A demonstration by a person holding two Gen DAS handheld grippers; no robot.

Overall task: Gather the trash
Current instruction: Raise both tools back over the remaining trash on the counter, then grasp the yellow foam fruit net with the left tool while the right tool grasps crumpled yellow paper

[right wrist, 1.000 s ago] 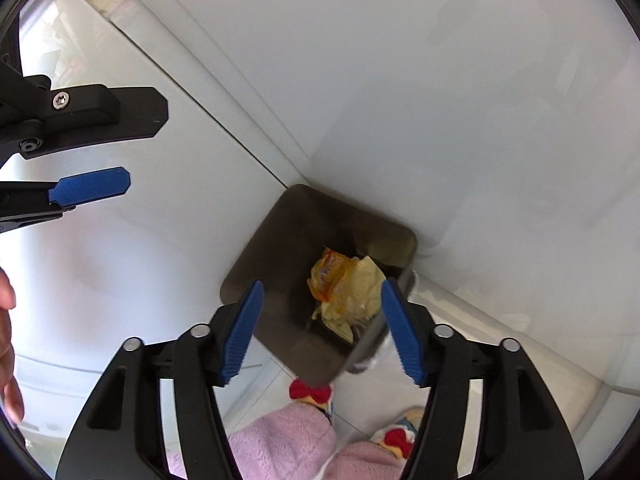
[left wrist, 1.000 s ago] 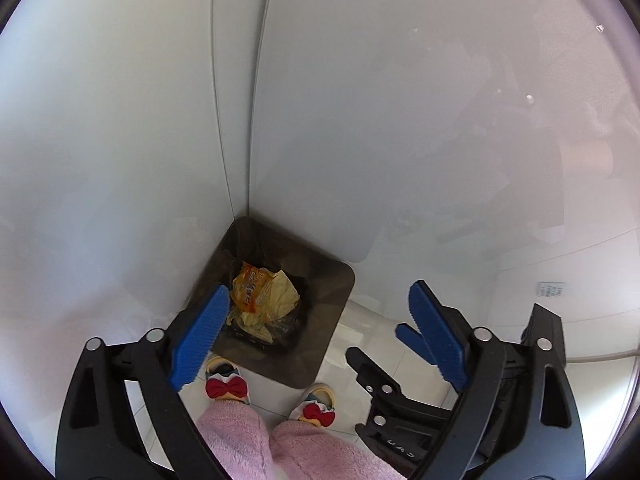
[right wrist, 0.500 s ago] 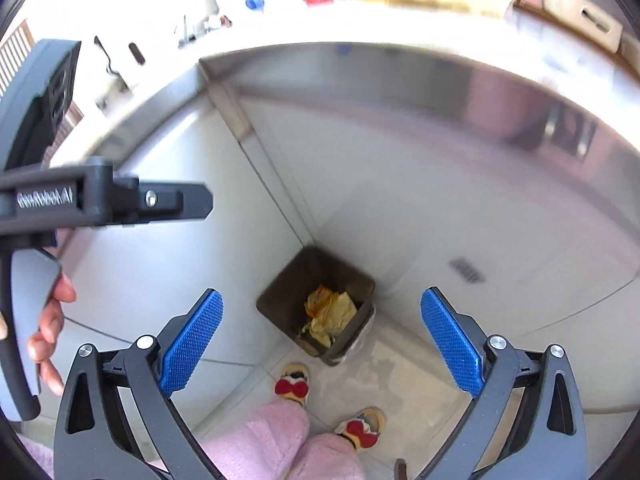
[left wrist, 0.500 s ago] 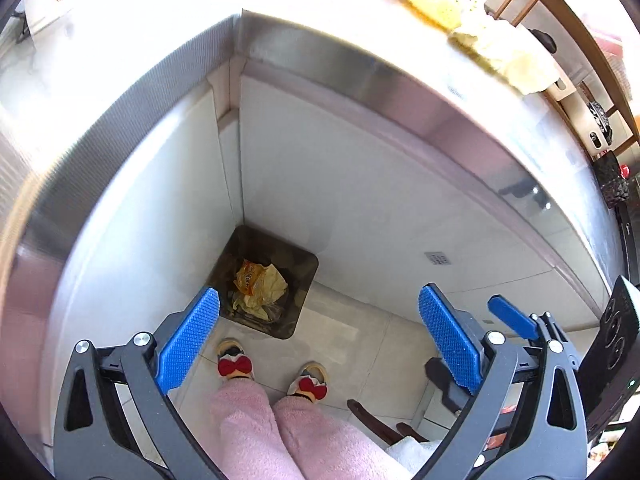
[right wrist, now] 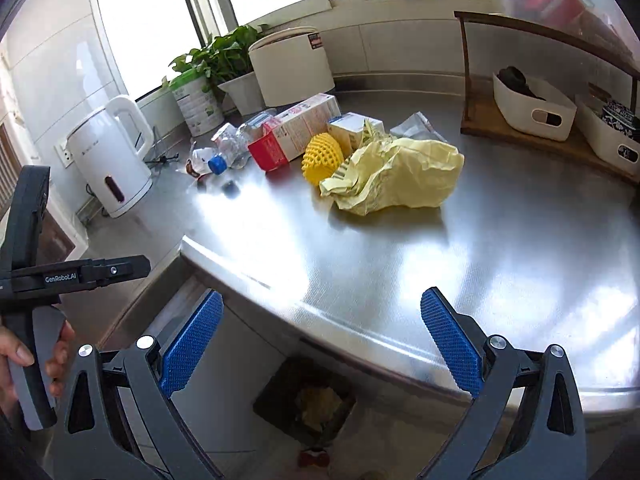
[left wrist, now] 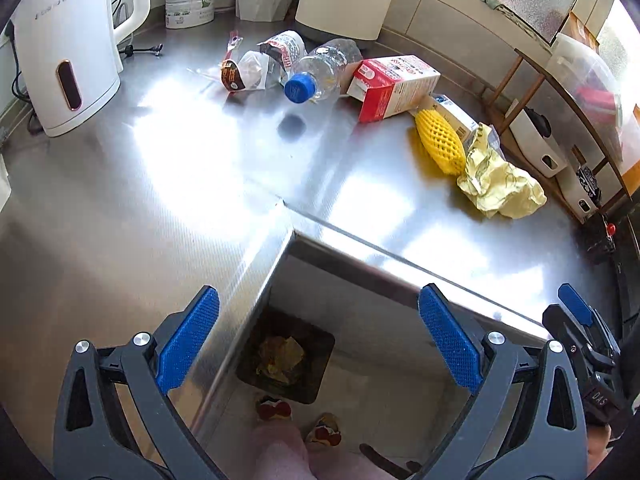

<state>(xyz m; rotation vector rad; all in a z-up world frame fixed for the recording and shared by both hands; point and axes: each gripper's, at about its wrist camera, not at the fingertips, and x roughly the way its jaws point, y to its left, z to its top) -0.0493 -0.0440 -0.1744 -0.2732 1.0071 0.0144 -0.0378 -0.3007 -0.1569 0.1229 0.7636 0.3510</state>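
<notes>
Both grippers have swung up from the bin to the counter. The left gripper and right gripper are spread apart and empty, so the crumpled yellow paper looks next.

- Steel worktop carries everything.
- Red milk carton lies mid-back as landmark.
- Plastic bottle touches its left.
- Yellow foam net and crumpled yellow wrapper lie to its right.
- White kettle stands far left.

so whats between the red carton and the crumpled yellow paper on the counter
The yellow foam fruit net lies between the red carton and the crumpled yellow paper, with a small white box behind it; both wrist views show it.
</notes>
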